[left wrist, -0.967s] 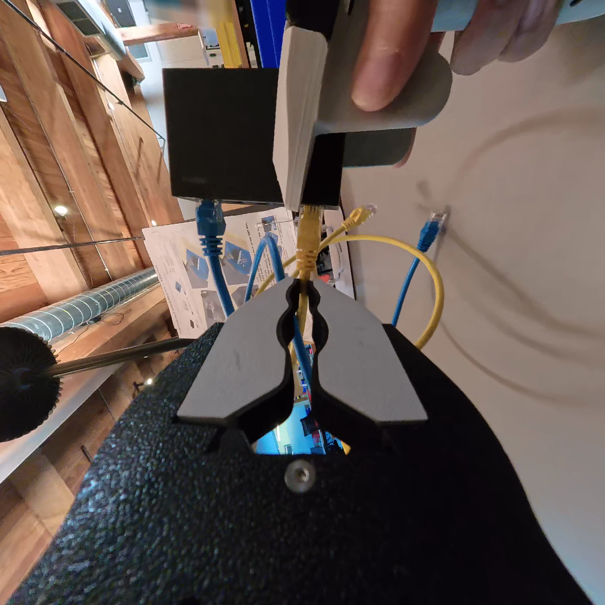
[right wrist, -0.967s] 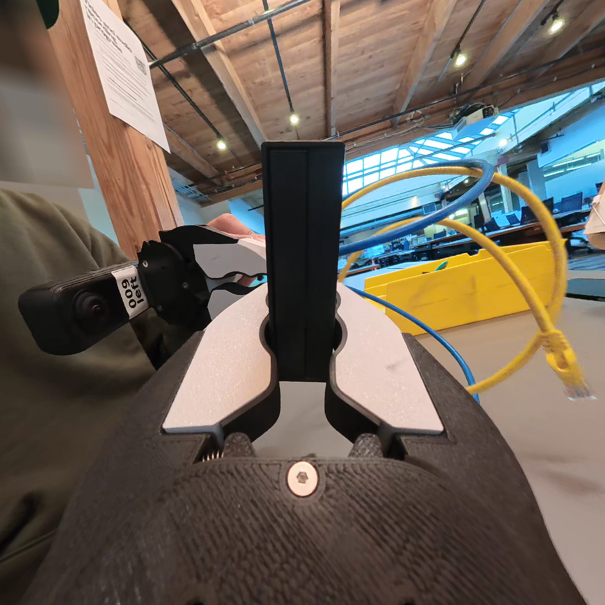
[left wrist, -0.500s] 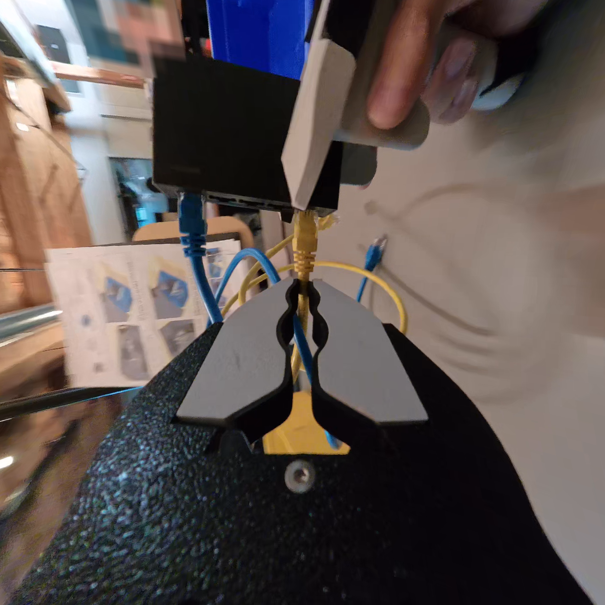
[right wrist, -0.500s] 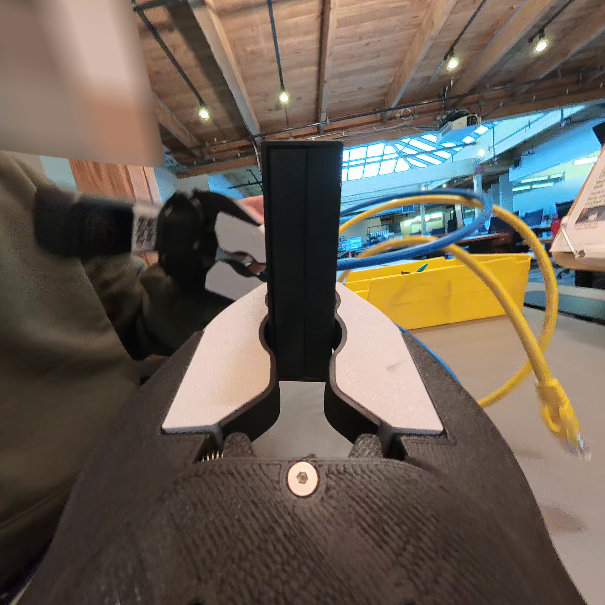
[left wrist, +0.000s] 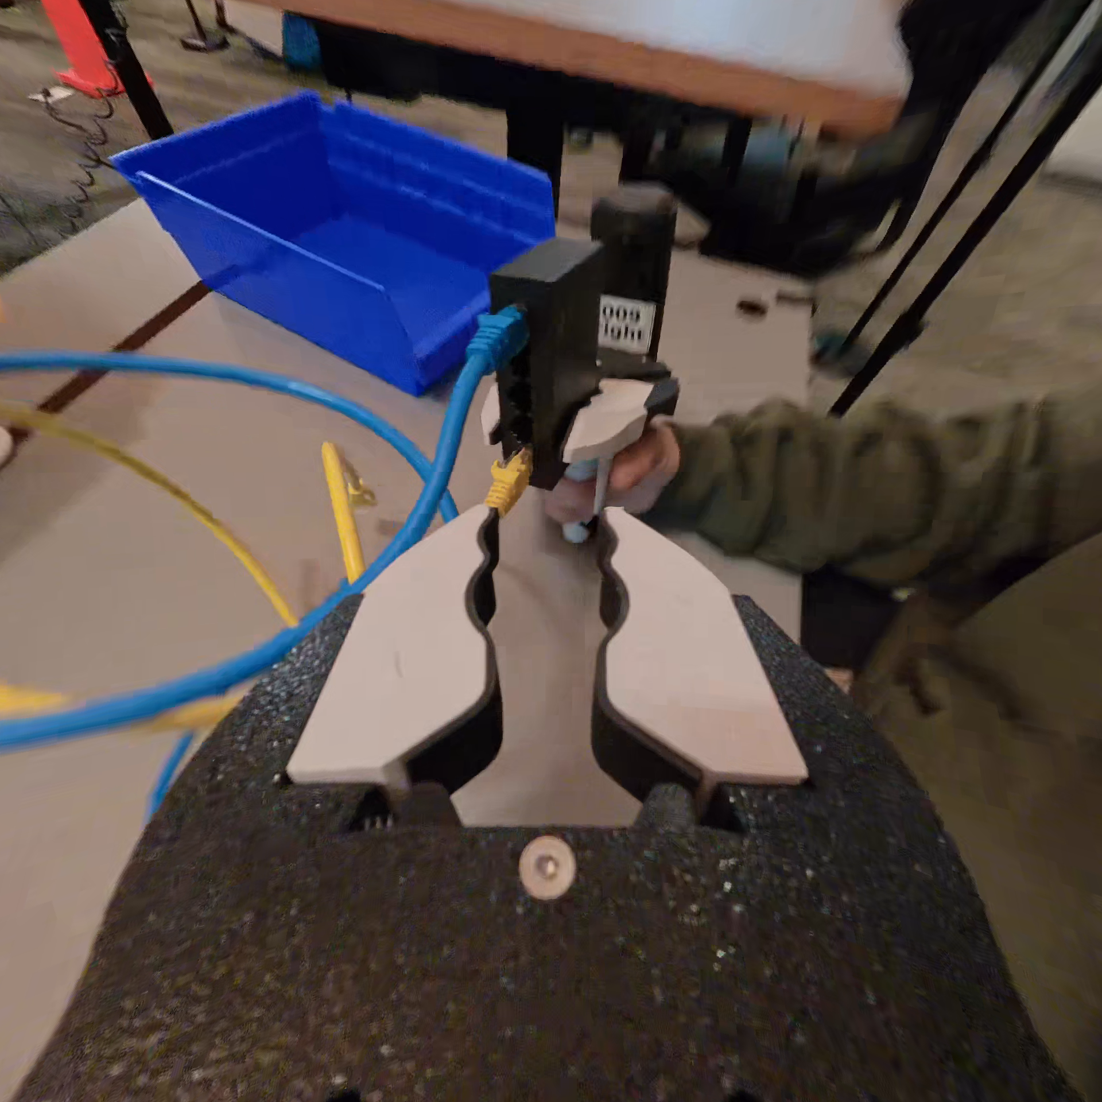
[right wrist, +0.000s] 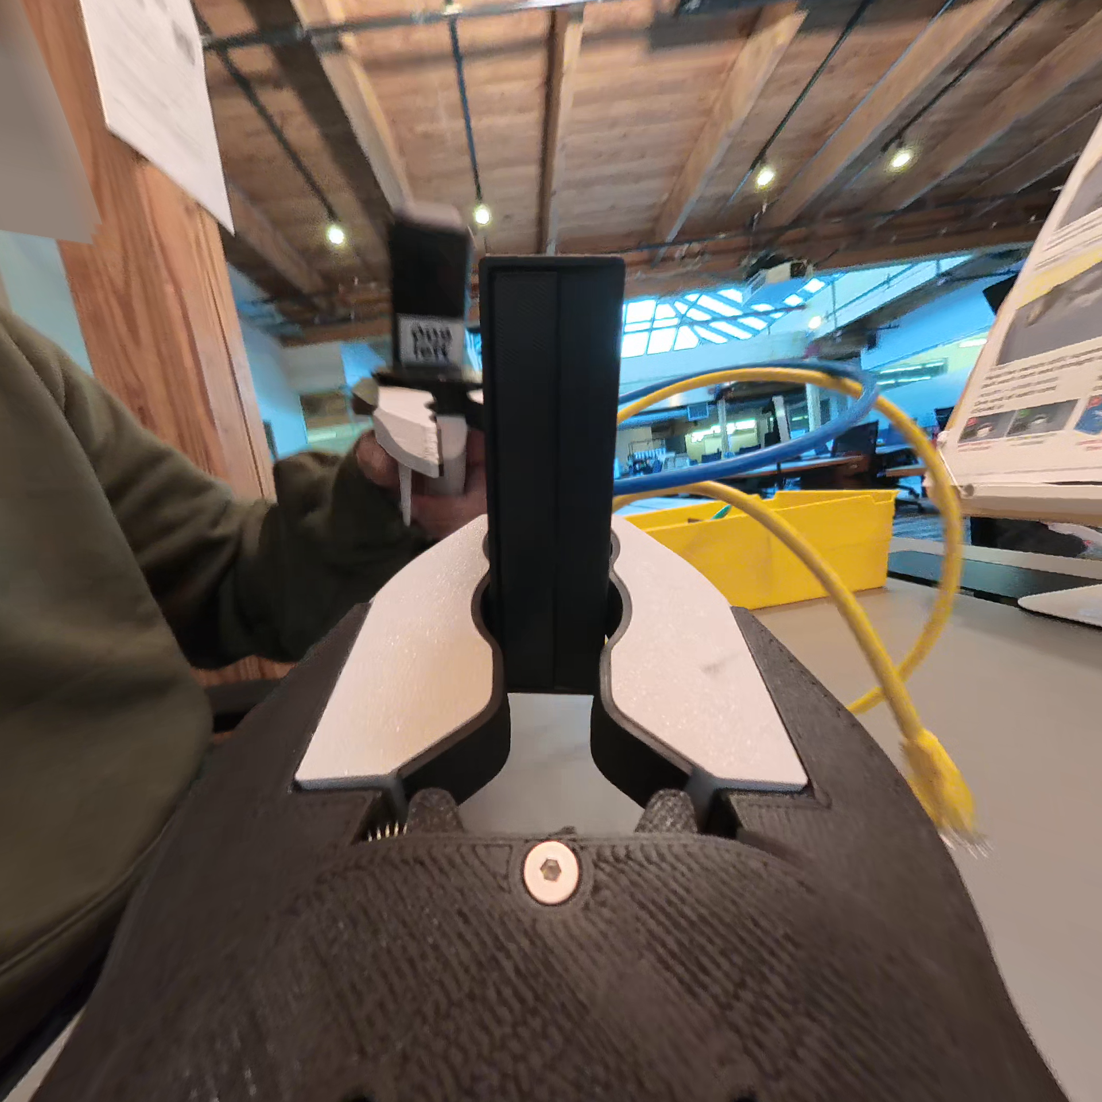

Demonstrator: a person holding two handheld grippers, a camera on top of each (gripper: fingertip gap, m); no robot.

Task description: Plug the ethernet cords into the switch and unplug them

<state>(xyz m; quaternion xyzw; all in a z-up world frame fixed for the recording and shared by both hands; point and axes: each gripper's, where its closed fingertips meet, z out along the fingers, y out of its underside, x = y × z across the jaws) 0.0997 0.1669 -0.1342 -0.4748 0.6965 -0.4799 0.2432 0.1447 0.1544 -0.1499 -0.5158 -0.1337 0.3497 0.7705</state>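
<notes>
We take the switch as landmark: a black slab held upright, its long axis vertical, its lower end clamped between the jaws of our right gripper, which are closed on it; seen from the left wrist view the switch stands ahead of and above our left gripper, port face turned to the left of that view; on that face a blue plug sits in an upper port, its blue cord looping away leftward from the switch, and a yellow plug sits at the lowest port, though we cannot tell whether it is fully seated; the yellow cord trails out left of the switch over the grey table; a second yellow end hangs free to the right of the switch in the right wrist view; our left gripper's jaws stand apart with nothing between them, the yellow plug just beyond the left fingertip; the coming move, we judge, turns on that offset, the plug lying forward and slightly left of the gap; compared with a second ago, the left jaws then pinched the yellow cord just below the plug and have since let go and drawn back; farther out, a blue bin behind the switch, a yellow bin to its right.
</notes>
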